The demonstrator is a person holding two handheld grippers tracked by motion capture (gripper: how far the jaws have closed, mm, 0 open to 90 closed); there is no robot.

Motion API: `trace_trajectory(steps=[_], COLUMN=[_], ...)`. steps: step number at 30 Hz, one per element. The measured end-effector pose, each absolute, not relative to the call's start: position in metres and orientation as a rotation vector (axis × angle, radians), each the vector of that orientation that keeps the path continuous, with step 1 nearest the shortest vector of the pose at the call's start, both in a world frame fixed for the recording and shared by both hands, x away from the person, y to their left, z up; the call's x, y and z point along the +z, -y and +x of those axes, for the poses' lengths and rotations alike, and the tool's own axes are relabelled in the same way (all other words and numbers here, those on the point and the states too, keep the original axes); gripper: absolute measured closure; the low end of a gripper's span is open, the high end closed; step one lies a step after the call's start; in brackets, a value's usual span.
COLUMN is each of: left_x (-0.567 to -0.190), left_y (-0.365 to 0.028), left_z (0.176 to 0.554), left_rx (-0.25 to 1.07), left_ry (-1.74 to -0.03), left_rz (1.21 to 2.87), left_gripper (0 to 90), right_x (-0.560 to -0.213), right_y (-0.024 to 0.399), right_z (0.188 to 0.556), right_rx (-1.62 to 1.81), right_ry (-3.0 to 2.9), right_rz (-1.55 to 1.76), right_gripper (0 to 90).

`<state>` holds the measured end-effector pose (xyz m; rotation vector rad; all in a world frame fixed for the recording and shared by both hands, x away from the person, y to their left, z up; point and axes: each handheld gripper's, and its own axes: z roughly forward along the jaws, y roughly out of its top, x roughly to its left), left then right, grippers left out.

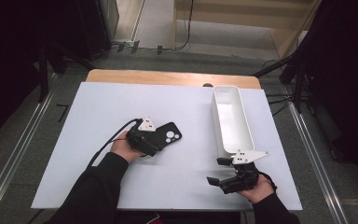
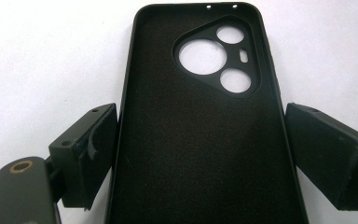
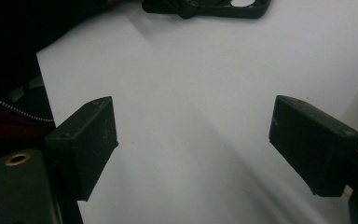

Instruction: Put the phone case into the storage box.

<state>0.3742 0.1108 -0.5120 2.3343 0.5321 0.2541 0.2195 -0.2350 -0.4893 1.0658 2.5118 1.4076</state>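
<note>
No brand, label or legible writing anywhere on show.

Lying flat on the white bench [image 1: 98, 140], just left of centre in the high view: a black phone case [image 1: 166, 136], hollow side up, camera cutouts at its upper right end. In the left gripper view, seen running up the middle of the frame, cutouts at the top — two larger round holes, one smaller round hole and a small slot.

Left gripper [image 1: 150, 141] held in a hand [image 1: 121, 148] at the case's lower left end, with a grey three-cornered plate on top. Jaws released, one on each side of the case; the left-hand jaw just beside the edge, contact impossible to tell, the right-hand one with a sliver of white showing between.

In the upper right of the high view, a long white bin [image 1: 249, 135] standing lengthwise — nothing visible inside.

Right gripper [image 1: 216, 171] in the lower right of the high view, held in a hand [image 1: 260, 187] just below the bin's near end, well apart from the case. Jaws spread wide, nothing but bare bench between. At the top edge of the right gripper view, the case and the other gripper farther off.

Dark sleeves entering from the bottom of the high view. Beyond the bench, grey floor, cables and black stands.
</note>
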Motion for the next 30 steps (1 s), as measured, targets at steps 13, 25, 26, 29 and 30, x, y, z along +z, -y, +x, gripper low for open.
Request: trace_trajectory(steps=[13, 25, 26, 29, 30], left_x=[-0.510, -0.489, -0.486, -0.481, -0.480], left_y=[-0.114, -0.118, -0.118, -0.118, -0.118], left_z=[0.378, 0.373, 0.372, 0.370, 0.370], left_rx=[0.203, 0.212, 0.220, 0.245, 0.245], left_ry=[-0.555, -0.576, -0.571, -0.571, -0.574], left_rz=[2.306, 2.194, 2.172, 2.142, 2.132], left_gripper=[14.3, 14.9, 14.9, 14.9, 14.9], right_x=[-0.489, -0.488, -0.488, -0.488, -0.487], right_y=[0.234, 0.234, 0.234, 0.234, 0.234], right_z=[0.221, 0.221, 0.221, 0.221, 0.221], right_rx=[1.438, 1.422, 1.424, 1.429, 1.430], right_ry=[-2.485, -2.490, -2.488, -2.483, -2.483], right_rz=[1.090, 1.073, 1.075, 1.073, 1.072], right_gripper=[13.6, 13.7, 13.7, 13.7, 13.7])
